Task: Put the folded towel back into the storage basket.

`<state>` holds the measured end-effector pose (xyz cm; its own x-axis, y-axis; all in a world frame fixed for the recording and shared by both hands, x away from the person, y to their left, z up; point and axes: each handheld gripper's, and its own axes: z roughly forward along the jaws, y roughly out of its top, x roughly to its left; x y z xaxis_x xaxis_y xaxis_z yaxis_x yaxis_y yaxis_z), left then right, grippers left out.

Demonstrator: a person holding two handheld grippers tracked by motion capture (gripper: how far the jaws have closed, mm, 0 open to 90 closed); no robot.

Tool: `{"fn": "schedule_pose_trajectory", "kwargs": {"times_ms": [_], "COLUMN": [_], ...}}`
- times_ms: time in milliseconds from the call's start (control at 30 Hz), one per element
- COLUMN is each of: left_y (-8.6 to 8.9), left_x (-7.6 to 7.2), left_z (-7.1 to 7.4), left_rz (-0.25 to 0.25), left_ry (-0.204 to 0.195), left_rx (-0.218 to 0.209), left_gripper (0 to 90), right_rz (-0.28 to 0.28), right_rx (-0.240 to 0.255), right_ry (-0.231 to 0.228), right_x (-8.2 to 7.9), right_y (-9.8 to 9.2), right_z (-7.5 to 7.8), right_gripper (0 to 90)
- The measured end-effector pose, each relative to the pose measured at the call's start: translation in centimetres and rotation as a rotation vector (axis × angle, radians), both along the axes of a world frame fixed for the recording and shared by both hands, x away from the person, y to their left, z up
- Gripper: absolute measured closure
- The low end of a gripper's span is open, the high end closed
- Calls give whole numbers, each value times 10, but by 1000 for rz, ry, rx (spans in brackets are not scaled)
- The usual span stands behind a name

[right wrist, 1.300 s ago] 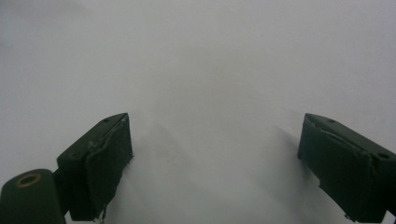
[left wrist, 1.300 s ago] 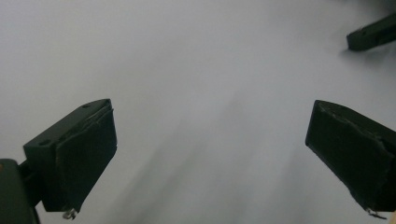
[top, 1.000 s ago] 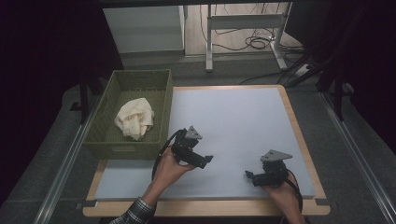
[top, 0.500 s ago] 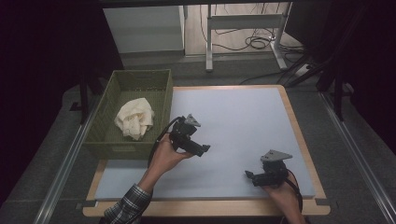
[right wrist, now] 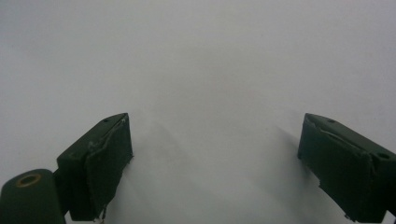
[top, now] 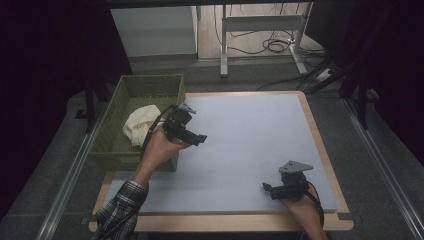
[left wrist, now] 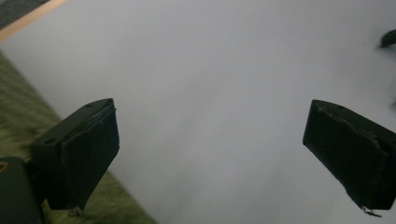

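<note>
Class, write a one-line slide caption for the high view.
Left gripper open beside the green basket holding a cream cloth; right gripper low on the pale mat.

Your left gripper (top: 199, 138) hangs at the near right corner of the green basket (top: 116, 145), fingers apart, pointing across the table (top: 250, 130). A cream cloth (top: 140, 125) lies crumpled inside the basket, just beside your left hand (top: 162, 145). Your right gripper (top: 268, 188) rests low near the table's near right edge, well apart from the left.
</note>
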<state>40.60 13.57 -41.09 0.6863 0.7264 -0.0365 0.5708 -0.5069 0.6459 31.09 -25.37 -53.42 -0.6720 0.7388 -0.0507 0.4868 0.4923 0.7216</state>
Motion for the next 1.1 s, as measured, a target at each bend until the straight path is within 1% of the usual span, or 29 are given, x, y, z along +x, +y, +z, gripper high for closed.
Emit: {"fn": "schedule_pose_trajectory", "kwargs": {"times_ms": [33, 67, 100, 167, 300, 367, 400, 433, 567, 633, 667, 700, 733, 800, 833, 867, 900, 933, 1000, 1100], "left_y": [5, 5, 10, 26, 47, 56, 56, 65, 83, 92, 92, 101, 101, 112, 116, 116, 120, 123, 132, 138], "left_x": [2, 2, 4, 11, 19, 23, 23, 28, 37, 42, 42, 48, 48, 55, 57, 57, 60, 62, 69, 76], "left_z": [1, 1, 2, 4, 5, 4, 4, 2, -4, -8, -8, -13, -13, -21, -24, -24, -28, -31, -39, -47], "left_rz": [13, 13, 25, 59, 106, 129, 129, 146, 186, 206, 206, 229, 229, 267, 278, 278, 296, 306, 333, 353], "left_ry": [-2, -2, -7, 4, 8, 10, 10, 13, 15, 24, 24, 34, 34, 56, 66, 66, 73, 80, 108, 138], "left_rx": [9, 9, 17, 3, -10, -12, -12, -9, 11, 18, 18, 26, 26, 36, 45, 45, 55, 53, 43, 65], "left_gripper": [43, 44, 44, 47, 50, 50, 49, 49, 43, 38, 35, 32, 31, 27, 24, 18, 18, 17, 14, 11], "right_rz": [0, 0, 0, 0, 0, 0, 0, 0, 0, 0, 0, 1, 0, 0, 0, 1, 1, 0, 0, 0], "right_rx": [0, 0, 0, 0, 0, 0, 0, 0, 0, 0, 0, -1, 0, 1, 1, 1, 1, 1, 1, 1], "right_ry": [0, 0, 0, 0, 0, 0, 0, 0, 2, 2, 0, 1, 1, 1, 1, 1, 1, 1, 1, 1], "right_x": [0, 0, 0, 0, 0, 0, 0, 0, 0, 0, 0, 0, 0, 0, 0, 0, 0, 0, 0, 0], "right_y": [0, 0, 0, 0, 0, 0, 0, 0, 0, 0, 0, 0, 0, 0, 0, 0, 0, 0, 0, 0], "right_z": [0, 0, 0, 0, 0, 0, 0, 0, 0, 0, 0, 0, 0, 0, 0, 0, 0, 0, 0, 0], "right_gripper": [101, 101, 101, 101, 101, 101, 101, 101, 101, 101, 101, 101, 101, 101, 101, 101, 101, 101, 101, 101]}}
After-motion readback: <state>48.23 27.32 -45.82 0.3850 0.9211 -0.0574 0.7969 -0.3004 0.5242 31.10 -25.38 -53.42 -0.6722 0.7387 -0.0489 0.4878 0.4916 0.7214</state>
